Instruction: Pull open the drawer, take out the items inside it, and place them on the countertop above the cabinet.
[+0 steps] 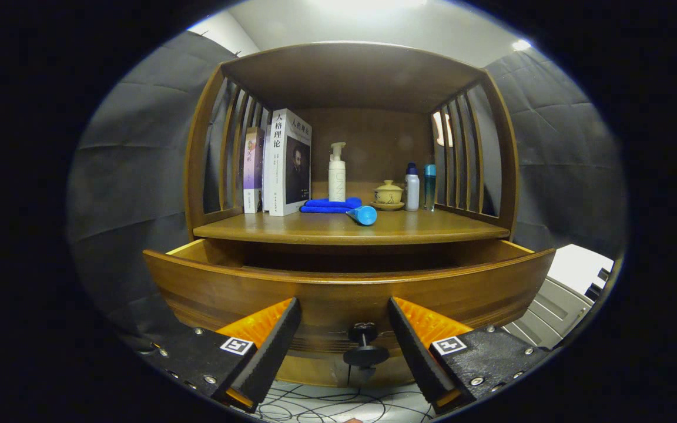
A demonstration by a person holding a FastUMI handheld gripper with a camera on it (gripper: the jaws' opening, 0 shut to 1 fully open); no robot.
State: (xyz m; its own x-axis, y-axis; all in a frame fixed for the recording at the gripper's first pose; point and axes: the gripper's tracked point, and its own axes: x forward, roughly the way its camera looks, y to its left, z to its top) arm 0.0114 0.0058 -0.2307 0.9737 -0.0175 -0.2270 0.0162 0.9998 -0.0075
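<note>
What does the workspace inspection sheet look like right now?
Surface: brown wooden countertop under the shelf roof.
Job's things: curved wooden drawer pulled open, inside hidden; black round knob.
Clutter: upright books, white pump bottle, folded blue cloth, lying blue tube, yellow lidded cup, two small bottles.
Grippers: tongs open, knob between fingers, untouched.
Cables: dark wires on floor.
Surroundings: grey cabinet.

Drawer pulled out; hand-held gripper open, fingers flanking knob, not touching.
</note>
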